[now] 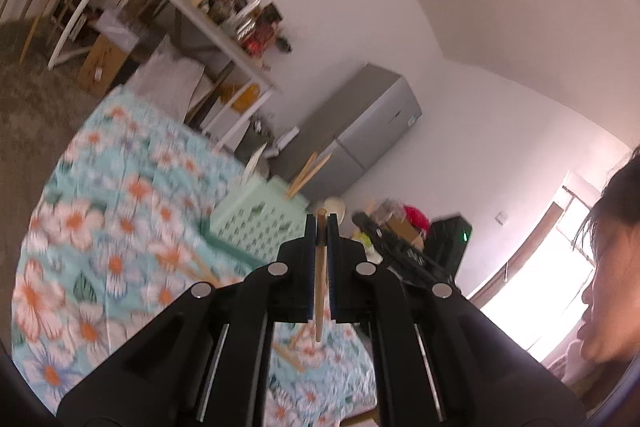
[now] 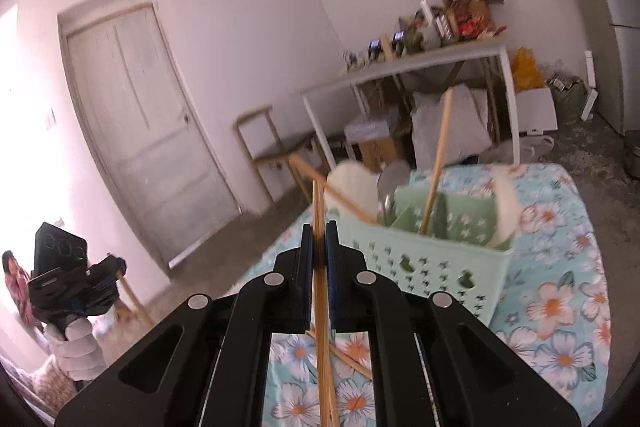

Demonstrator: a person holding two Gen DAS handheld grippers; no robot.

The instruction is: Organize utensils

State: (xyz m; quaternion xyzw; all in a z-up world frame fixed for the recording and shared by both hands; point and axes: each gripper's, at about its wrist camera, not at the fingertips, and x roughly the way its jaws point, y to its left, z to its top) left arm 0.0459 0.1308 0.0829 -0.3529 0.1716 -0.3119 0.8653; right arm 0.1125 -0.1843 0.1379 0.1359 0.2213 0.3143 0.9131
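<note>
White walls, a panelled door and a cluttered white shelf table (image 2: 420, 61) are seen behind a flowered tablecloth (image 2: 560, 307), on which a pale green perforated basket (image 2: 420, 259) is set near the far edge. Several utensils are already stood in the basket: chopsticks leaning out at angles and pale spoon-like pieces, too blurred to be named surely. The left gripper (image 1: 321, 227) is closed on a single wooden chopstick (image 1: 320, 287), which is pinched partway along so that a short end is left beyond the pads and a longer end behind them. The right gripper (image 2: 319, 235) is likewise clamped on a pair of chopsticks (image 2: 320, 307), held near the middle with both ends projecting; more loose chopsticks (image 2: 352, 359) are left lying on the cloth beneath it. Both held loads are carried clear of the cloth, short of the basket. Such sticks can be judged light, stiff and smooth, so swivelling or slipping in the pads is to be expected; a hold near the middle is best kept, and two held together may scissor apart when lowered into a compartment.
</note>
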